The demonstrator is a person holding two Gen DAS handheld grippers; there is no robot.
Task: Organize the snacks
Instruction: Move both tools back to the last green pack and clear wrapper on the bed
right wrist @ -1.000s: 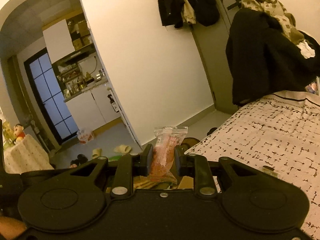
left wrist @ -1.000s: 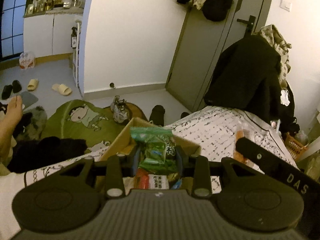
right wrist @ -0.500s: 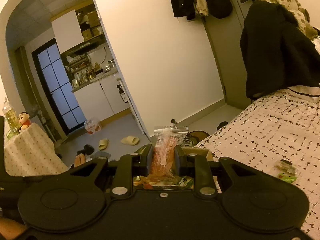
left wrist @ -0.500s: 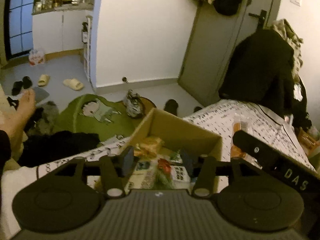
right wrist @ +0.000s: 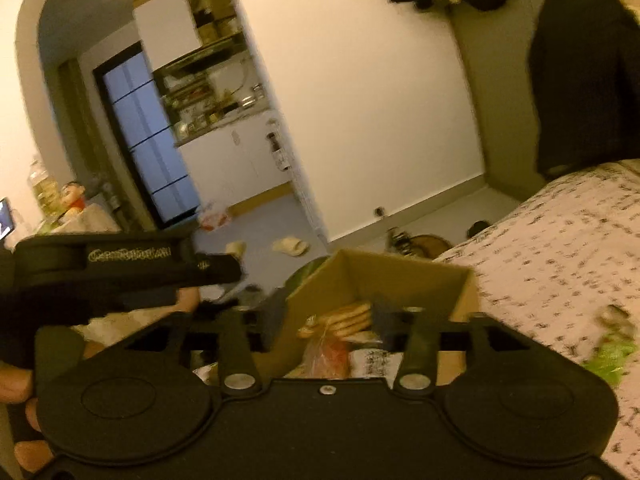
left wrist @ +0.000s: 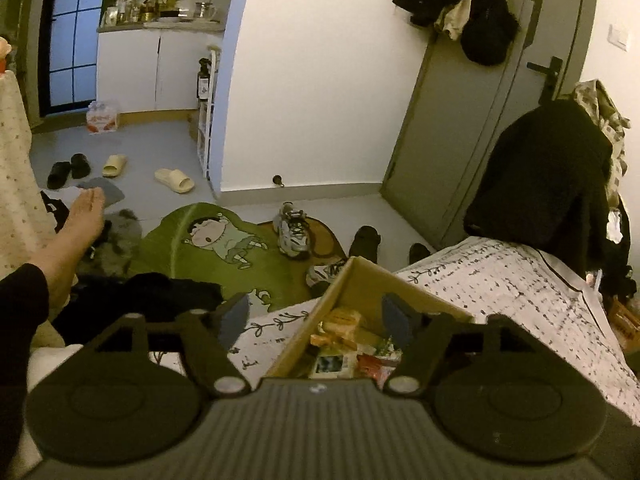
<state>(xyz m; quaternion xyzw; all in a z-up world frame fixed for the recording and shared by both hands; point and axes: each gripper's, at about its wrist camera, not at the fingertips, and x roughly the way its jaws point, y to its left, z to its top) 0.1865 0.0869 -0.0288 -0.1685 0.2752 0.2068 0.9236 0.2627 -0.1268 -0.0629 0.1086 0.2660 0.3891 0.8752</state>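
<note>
A brown cardboard box (left wrist: 372, 280) sits on the patterned bedspread and holds several snack packets (left wrist: 340, 324). My left gripper (left wrist: 316, 318) is open and empty, just above the box's left rim. In the right wrist view the same box (right wrist: 404, 276) shows, with an orange packet (right wrist: 326, 354) and a biscuit pack (right wrist: 348, 316) inside it. My right gripper (right wrist: 326, 316) is open and empty above the box. A green snack packet (right wrist: 610, 350) lies on the bed to the right. The left gripper's body (right wrist: 120, 264) shows at the left.
The bedspread (left wrist: 500, 292) stretches right, with a black coat (left wrist: 540, 176) piled at its far end. On the floor lie a green cartoon rug (left wrist: 208, 248), sneakers (left wrist: 294, 232), slippers (left wrist: 174, 180) and dark clothes. A bare foot (left wrist: 76, 224) rests at left.
The left gripper let go of the green packet into the box, then opened wide and shifted left. The right gripper has just opened and dropped its orange packet into the box.
</note>
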